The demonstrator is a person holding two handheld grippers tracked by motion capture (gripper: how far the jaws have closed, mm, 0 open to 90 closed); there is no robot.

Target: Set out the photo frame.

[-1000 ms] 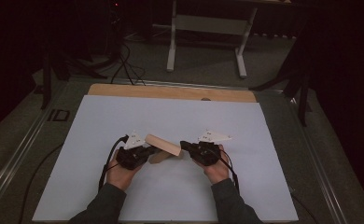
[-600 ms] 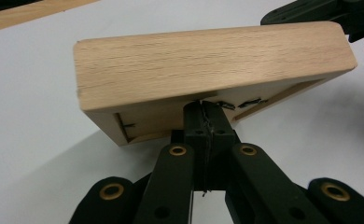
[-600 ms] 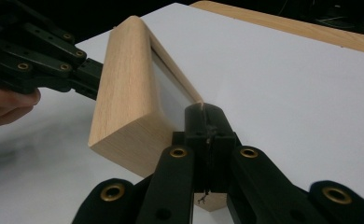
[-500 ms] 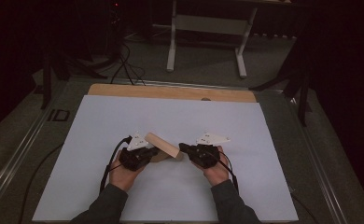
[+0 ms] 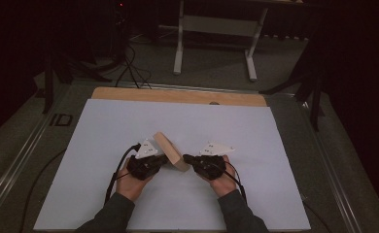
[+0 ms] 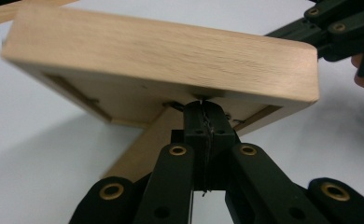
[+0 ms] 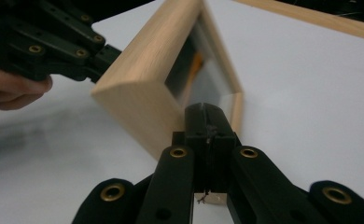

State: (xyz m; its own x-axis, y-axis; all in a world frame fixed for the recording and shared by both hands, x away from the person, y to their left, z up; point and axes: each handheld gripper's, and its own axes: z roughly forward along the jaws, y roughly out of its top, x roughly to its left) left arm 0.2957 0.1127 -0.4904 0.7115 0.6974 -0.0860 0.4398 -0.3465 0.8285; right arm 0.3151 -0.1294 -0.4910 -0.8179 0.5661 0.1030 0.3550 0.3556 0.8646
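Looking down from the high view, we see a wooden picture frame (image 5: 169,151) tilted up off the white sheet (image 5: 105,131) that covers the bench (image 5: 178,95), held between our two hands near the sheet's middle. Our left hand-held gripper (image 5: 164,159) meets the frame's back; in the left gripper view its jaws are pressed together against the underside of the frame (image 6: 161,56), pinching something small we cannot make out. Our right hand-held gripper (image 5: 187,158) touches the frame's near corner, and in the right gripper view its jaws are clenched together at the lower edge of the frame (image 7: 143,88), beside the glass.
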